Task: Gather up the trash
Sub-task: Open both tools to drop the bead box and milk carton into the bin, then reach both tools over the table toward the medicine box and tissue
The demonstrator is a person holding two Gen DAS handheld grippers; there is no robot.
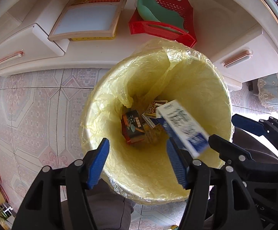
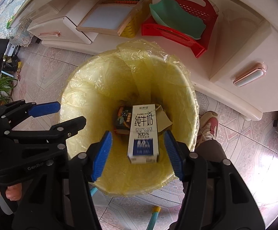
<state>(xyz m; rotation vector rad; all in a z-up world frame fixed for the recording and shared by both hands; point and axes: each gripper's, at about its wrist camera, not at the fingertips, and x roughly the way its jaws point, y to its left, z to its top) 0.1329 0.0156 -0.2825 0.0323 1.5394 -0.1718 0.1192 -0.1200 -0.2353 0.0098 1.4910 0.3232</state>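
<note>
While both grippers hang over the yellow-lined bin [image 2: 93, 88], the right gripper [image 2: 138, 154] stands wide, its pads clear of the milk carton [image 2: 143, 132] between them above the bin's mouth. Beside it, the left gripper [image 1: 137, 163] is wide and bare. Small boxes [image 1: 133, 127] lie at the bottom.

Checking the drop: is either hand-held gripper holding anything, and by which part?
Nothing is held. The milk carton sits free between the open right hand-held gripper, over the bin. The left hand-held gripper is open too.
</note>
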